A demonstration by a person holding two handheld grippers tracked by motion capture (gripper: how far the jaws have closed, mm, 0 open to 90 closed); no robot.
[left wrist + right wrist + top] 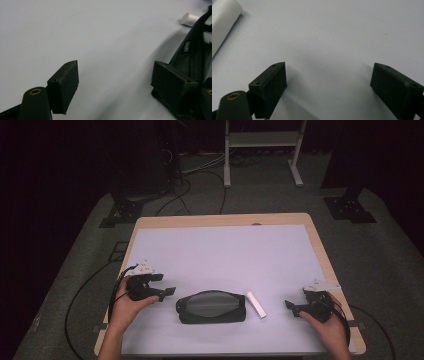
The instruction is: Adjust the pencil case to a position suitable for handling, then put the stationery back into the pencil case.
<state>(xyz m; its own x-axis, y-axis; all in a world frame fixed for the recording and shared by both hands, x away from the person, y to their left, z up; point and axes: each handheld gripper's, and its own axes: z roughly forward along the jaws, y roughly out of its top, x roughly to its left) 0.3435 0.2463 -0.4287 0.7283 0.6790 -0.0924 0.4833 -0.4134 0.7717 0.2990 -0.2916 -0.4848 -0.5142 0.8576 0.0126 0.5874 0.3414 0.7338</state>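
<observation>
A dark pouch (212, 306) with a mesh top is laid flat near the front edge of the tabletop (225, 250), its long side running across the person's front, so that it can be approached from either end. A white cylinder (256, 304) is laid just beside the pouch's right end, slightly angled and apparently not touching it; whether it belongs in the pouch cannot be told.

The left gripper (169, 293) is held low, just beside the pouch's left end. Its fingers (63, 86) are spread wide and nothing is held between them; in the left gripper view the pouch (192, 60) is seen at the right finger, partly behind it, while the gap between the fingers is bare mat. Contact with the fabric cannot be confirmed. This placement is judged to suit a grasp on the pouch's left end or zip tab.

The right gripper (291, 307) is held well apart from the pouch, beyond the cylinder, pointing toward it. Its fingers (268, 86) are likewise released and empty, with the white cylinder (223, 23) seen at the upper left corner of the right gripper view. It is judged to be waiting in readiness.
</observation>
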